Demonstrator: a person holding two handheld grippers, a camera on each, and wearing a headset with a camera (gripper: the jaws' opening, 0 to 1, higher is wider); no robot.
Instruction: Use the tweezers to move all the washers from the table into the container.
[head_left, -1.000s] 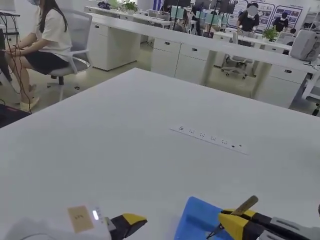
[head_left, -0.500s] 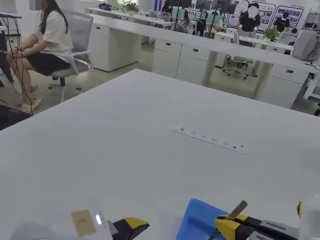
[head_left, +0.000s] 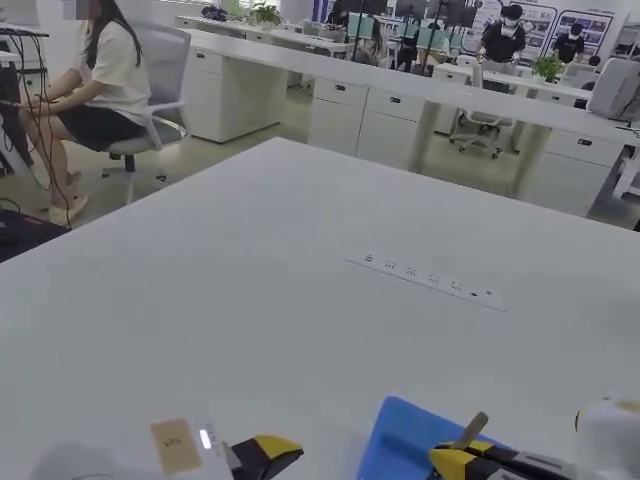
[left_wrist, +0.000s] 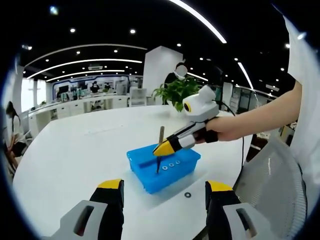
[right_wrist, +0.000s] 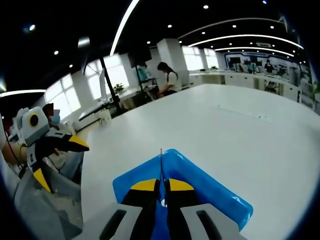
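Blue container (left_wrist: 161, 181) near table (head_left: 250, 280) edge; right tool (right_wrist: 161, 186) clamps tweezers (right_wrist: 161, 162), left tool (left_wrist: 165, 185) apart.

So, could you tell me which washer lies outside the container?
The lone washer on the table beside the blue container; the others lie inside it.

In the head view I see the surface (head_left: 250, 280) wide open across the middle and left of the frame; a socket strip (head_left: 428, 283) right of centre looks flush with the top. In the left gripper view the blue container (left_wrist: 150, 177) sits at centre, and the right hand-held gripper (left_wrist: 161, 148) with its tweezers (left_wrist: 158, 165) hangs over it, coming in from the right and blocking that side and the way down. The bare strip along the container's near wall, lower centre, is passable apart from one washer (left_wrist: 187, 195) lying there.
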